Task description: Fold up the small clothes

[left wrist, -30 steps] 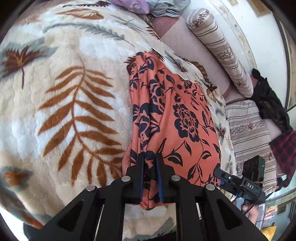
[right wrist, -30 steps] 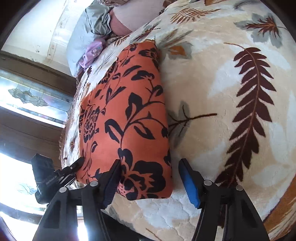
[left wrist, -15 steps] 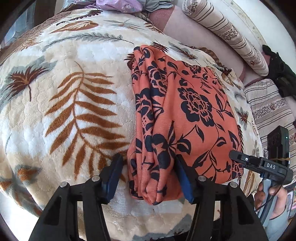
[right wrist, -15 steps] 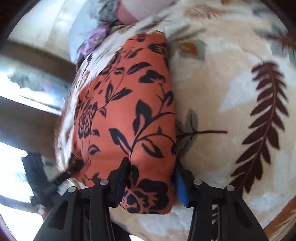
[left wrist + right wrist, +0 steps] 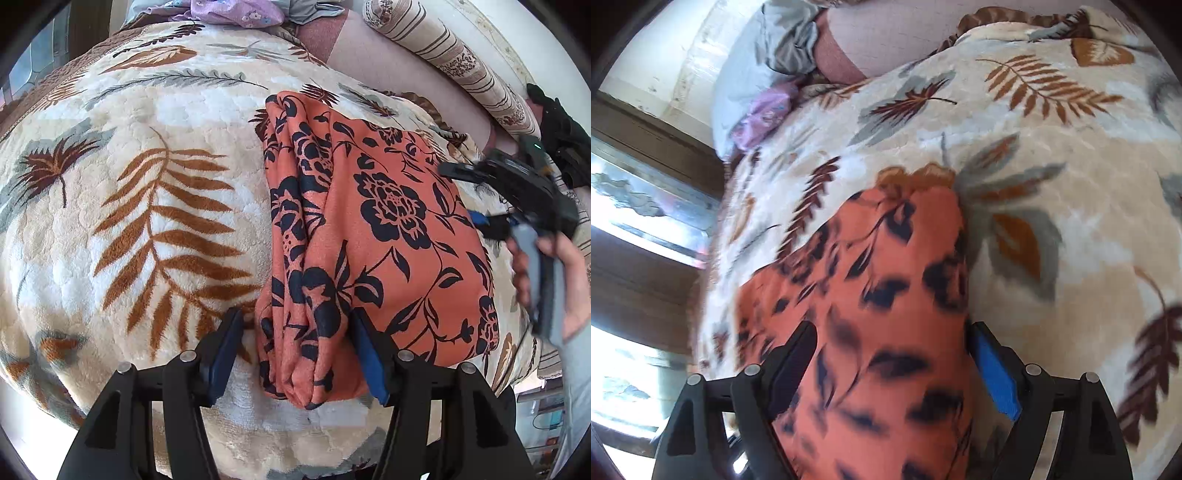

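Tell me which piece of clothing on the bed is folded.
The orange floral garment, lying as a neat rectangle on the leaf-print blanket. The lilac garment and grey garment are crumpled at the far end.

left tool — jaws apart, gripping nothing | right tool — jaws just spread wide

Left gripper jaws newly parted off folded garment.
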Available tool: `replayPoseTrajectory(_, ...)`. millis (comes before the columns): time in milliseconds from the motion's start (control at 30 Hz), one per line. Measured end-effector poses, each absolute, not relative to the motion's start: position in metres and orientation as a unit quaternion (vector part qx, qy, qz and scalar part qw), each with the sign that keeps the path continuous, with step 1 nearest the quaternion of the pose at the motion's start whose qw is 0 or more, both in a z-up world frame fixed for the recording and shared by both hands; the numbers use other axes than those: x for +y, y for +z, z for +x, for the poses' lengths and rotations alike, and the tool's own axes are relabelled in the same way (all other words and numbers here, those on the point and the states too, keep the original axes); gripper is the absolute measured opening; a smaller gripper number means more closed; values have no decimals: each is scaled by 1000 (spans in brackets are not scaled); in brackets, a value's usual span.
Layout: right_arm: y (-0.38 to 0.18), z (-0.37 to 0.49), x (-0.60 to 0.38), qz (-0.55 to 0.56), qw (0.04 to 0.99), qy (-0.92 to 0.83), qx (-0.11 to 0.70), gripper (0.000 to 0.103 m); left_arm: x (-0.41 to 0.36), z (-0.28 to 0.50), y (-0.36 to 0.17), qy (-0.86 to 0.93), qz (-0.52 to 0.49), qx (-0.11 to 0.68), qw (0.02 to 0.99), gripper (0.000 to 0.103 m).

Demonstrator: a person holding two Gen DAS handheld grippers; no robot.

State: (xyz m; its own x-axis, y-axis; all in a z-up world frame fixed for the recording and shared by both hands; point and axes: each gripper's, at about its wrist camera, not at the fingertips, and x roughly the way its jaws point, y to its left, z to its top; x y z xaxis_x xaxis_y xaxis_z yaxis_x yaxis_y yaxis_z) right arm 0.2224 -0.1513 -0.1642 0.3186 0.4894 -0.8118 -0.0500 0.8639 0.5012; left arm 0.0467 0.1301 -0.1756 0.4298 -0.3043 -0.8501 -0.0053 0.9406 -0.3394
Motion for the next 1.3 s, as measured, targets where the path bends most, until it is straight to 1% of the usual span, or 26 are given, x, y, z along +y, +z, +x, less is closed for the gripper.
replayPoseTrajectory(33, -169, 230, -148, 190, 789, 164, 561, 60, 131, 46, -176, -91, -146, 525, 833, 61)
replayPoseTrajectory(67, -177, 235, -148, 191, 784, 150, 571, 51, 131, 46, -176, -92, -146, 524, 834, 61)
replayPoseTrajectory(133, -184, 236, -158, 225, 776, 144, 571, 50, 132, 45, -177, -94, -142, 522, 836, 62)
replayPoseTrajectory(200, -182, 230, -162, 237, 779, 146, 562, 51, 132, 45, -178, -95, -138, 521, 837, 63)
replayPoseTrajectory(233, -178, 225, -163, 238, 783, 142, 556, 56, 131, 44, -178, -95, -135, 520, 838, 63)
replayPoseTrajectory(267, -175, 221, -164, 240, 786, 141, 552, 67, 131, 44, -178, -95, -135, 519, 839, 63)
replayPoseTrajectory(333, -167, 209, -165, 264, 786, 156, 536, 82, 131, 44, -178, -95, -136, 518, 839, 64)
replayPoseTrajectory(367, -168, 209, -162, 265, 787, 159, 534, 87, 130, 44, -178, -94, -136, 518, 839, 64)
replayPoseTrajectory(433, -178, 211, -147, 210, 779, 163, 567, 83, 129, 43, -178, -92, -132, 518, 840, 64)
replayPoseTrajectory(467, -185, 212, -140, 186, 771, 166, 586, 64, 128, 43, -177, -92, -132, 517, 841, 65)
replayPoseTrajectory(533, -179, 207, -144, 199, 780, 156, 573, 64, 128, 42, -177, -91, -133, 516, 842, 65)
replayPoseTrajectory(600, -161, 192, -148, 199, 801, 141, 547, 66, 128, 41, -178, -91, -134, 513, 843, 65)
replayPoseTrajectory(633, -153, 181, -151, 199, 810, 140, 534, 71, 128, 41, -178, -91, -133, 511, 844, 65)
replayPoseTrajectory(667, -149, 166, -153, 209, 809, 149, 529, 81, 128, 40, -177, -90, -133, 510, 845, 65)
replayPoseTrajectory(733, -152, 135, -156, 200, 804, 165, 535, 83, 127, 38, -177, -90, -131, 508, 847, 66)
replayPoseTrajectory(767, -157, 121, -155, 187, 800, 170, 544, 80, 128, 38, -177, -90, -132, 507, 847, 66)
replayPoseTrajectory(833, -177, 105, -152, 167, 782, 178, 573, 60, 127, 38, -177, -86, -133, 510, 845, 66)
replayPoseTrajectory(867, -178, 99, -155, 171, 788, 181, 563, 58, 126, 38, -175, -81, -130, 512, 845, 66)
replayPoseTrajectory(933, -166, 93, -161, 194, 796, 175, 546, 59, 123, 34, -166, -67, -124, 510, 849, 66)
replayPoseTrajectory(1000, -158, 80, -166, 204, 806, 174, 528, 69, 124, 27, -155, -63, -130, 488, 861, 66)
replayPoseTrajectory(1033, -159, 73, -166, 211, 802, 184, 527, 81, 124, 24, -152, -62, -135, 476, 867, 67)
replayPoseTrajectory(1100, -174, 62, -152, 166, 798, 193, 547, 76, 121, 22, -156, -54, -139, 467, 872, 74)
replayPoseTrajectory(1133, -182, 58, -144, 128, 804, 189, 550, 63, 117, 25, -165, -50, -128, 483, 865, 74)
replayPoseTrajectory(1167, -180, 56, -145, 133, 808, 190, 541, 61, 112, 30, -175, -42, -112, 507, 854, 74)
replayPoseTrajectory(1233, -169, 51, -154, 173, 804, 194, 535, 62, 109, 31, -174, -30, -107, 498, 860, 74)
replayPoseTrajectory(1300, -162, 42, -160, 179, 808, 196, 525, 73, 107, 34, -163, -29, -111, 501, 858, 74)
